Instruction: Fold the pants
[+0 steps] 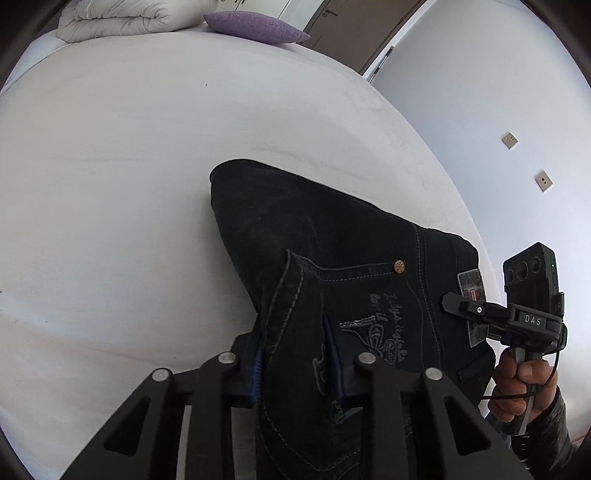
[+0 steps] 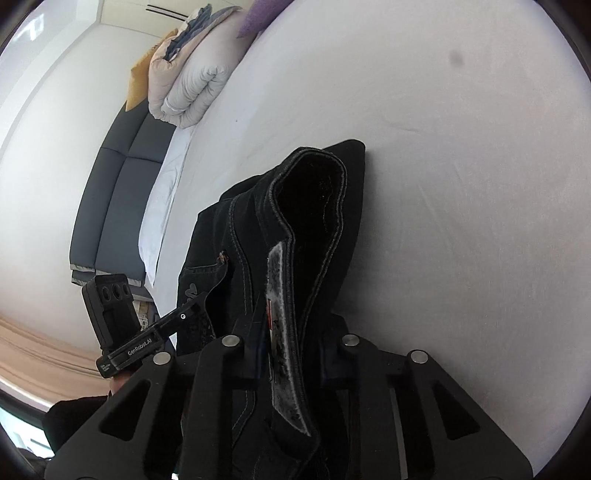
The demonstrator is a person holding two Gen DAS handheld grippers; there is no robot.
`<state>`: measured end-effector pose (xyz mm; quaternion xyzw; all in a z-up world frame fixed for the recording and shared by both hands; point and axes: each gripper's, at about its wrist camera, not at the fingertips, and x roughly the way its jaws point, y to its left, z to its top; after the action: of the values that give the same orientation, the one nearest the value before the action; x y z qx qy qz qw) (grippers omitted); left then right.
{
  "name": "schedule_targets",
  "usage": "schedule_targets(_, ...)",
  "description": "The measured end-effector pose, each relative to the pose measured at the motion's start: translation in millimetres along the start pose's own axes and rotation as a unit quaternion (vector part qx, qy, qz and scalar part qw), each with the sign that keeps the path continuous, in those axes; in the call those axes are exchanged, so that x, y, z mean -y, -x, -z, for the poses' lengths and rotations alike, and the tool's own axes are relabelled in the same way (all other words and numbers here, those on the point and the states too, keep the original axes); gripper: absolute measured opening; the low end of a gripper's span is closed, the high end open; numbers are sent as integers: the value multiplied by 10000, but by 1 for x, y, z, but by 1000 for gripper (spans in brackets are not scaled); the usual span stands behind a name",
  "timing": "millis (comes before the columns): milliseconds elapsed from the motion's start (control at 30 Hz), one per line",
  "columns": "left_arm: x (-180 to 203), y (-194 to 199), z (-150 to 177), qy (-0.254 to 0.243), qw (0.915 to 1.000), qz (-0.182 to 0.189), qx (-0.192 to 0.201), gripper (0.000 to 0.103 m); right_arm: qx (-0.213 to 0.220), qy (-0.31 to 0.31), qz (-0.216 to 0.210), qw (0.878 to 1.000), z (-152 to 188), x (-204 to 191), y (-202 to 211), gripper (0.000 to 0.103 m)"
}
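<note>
Both grippers (image 1: 297, 373) (image 2: 291, 354) tilt downward, clamping the pants (image 1: 332, 229).

Both wrist views close, downward, sharing pants (image 1: 332, 229).

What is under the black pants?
The black pants lie on the white bed. Both grippers pinch their near end. Whatever is directly beneath the cloth is covered, so only white sheet around it shows.

Bare bed (image 1: 129, 155) all round; folded quilt (image 1: 122, 18) far off.
</note>
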<state>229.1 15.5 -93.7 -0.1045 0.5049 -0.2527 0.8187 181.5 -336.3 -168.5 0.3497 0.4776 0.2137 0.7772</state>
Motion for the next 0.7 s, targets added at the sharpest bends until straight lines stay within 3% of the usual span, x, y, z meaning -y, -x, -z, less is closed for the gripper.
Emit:
schedule_targets(200, 45, 24, -33, -469, 9977, 125, 469, 23, 321, 533, 2, 9981, -20, -33, 35, 16)
schedule_targets(333, 67, 10, -68, -827, 9948, 238, 539, 23, 622, 545, -8, 9966, -57, -30, 65, 16)
schedule_targets(533, 60, -40, -115, -756, 9959, 357, 344, 23, 755, 379, 161, 9963, -111, 6, 69, 16)
schedule_targets(700, 60, -87, -112, -847, 9964, 39, 64, 28, 616, -53, 383, 9973, -130, 65, 52, 17)
